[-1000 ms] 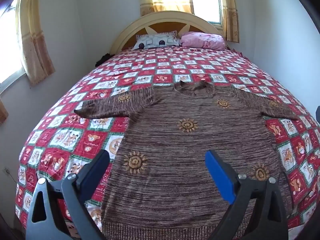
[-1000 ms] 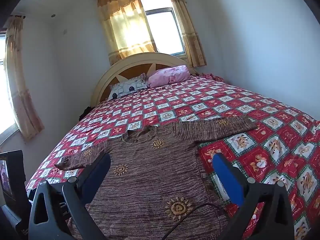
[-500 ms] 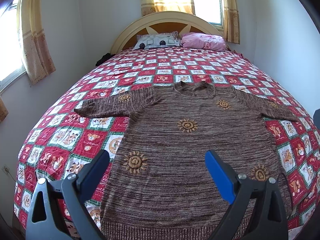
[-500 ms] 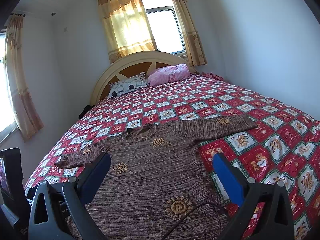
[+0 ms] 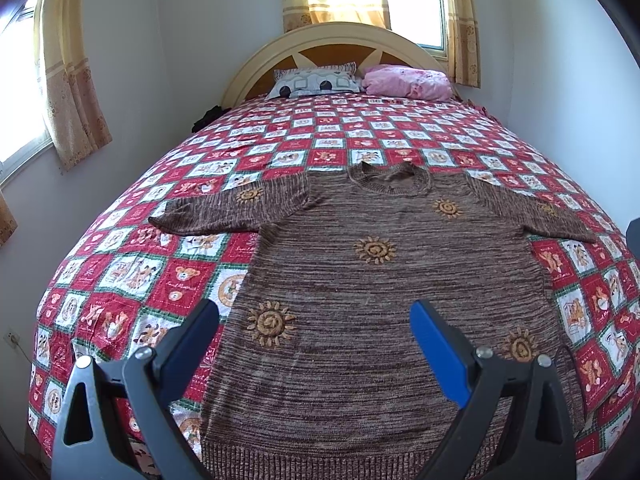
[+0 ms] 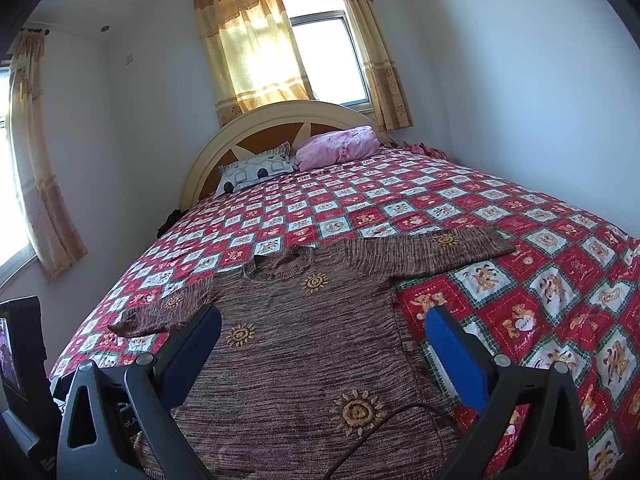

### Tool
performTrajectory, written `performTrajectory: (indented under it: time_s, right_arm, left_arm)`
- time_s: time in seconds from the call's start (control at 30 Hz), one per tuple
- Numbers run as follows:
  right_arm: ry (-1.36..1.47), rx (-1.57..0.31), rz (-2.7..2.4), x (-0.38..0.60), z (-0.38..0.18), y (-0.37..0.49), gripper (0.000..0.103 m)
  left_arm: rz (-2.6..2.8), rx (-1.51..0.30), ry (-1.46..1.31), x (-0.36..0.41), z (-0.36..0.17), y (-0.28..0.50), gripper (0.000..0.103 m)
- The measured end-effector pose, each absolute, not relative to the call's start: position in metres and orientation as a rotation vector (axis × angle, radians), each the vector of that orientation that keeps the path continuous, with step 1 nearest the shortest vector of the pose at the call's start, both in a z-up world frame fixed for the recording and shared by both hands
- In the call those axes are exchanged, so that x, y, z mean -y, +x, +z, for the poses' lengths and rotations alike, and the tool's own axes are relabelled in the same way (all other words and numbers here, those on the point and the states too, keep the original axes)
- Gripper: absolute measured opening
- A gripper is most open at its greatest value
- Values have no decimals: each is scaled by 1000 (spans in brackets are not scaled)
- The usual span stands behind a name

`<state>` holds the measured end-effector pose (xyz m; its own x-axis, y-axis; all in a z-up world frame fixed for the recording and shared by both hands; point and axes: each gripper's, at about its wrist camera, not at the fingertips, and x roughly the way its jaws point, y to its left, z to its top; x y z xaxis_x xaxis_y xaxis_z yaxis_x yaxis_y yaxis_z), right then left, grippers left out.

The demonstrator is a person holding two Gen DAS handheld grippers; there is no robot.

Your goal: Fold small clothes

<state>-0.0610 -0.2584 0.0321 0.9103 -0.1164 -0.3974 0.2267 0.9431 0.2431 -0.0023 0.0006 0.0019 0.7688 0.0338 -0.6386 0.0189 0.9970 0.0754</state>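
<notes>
Behind both wide-apart, empty jaws, the sweater's [image 5: 380, 280] hem is cut off on the quilt [image 5: 132, 272].

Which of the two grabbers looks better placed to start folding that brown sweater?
Probably the left gripper: open, it sits over the sweater, the hem just below. The right gripper, also open, straddles the sweater's right edge, with its right finger over the quilt.
</notes>
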Motion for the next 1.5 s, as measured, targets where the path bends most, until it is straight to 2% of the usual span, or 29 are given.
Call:
performTrajectory:
  time_s: [0.9, 1.1, 1.5]
  right_arm:
    - [253, -412, -206, 258, 21, -54, 102]
    - [232, -409, -255, 269, 5, -44, 102]
    - [268, -551, -322, 333, -27, 9, 102]
  left_arm:
    - [3, -729, 79, 0, -13, 6, 98]
    - [14, -771, 86, 2, -32, 28, 98]
    - [-28, -779, 129, 7, -46, 93, 99]
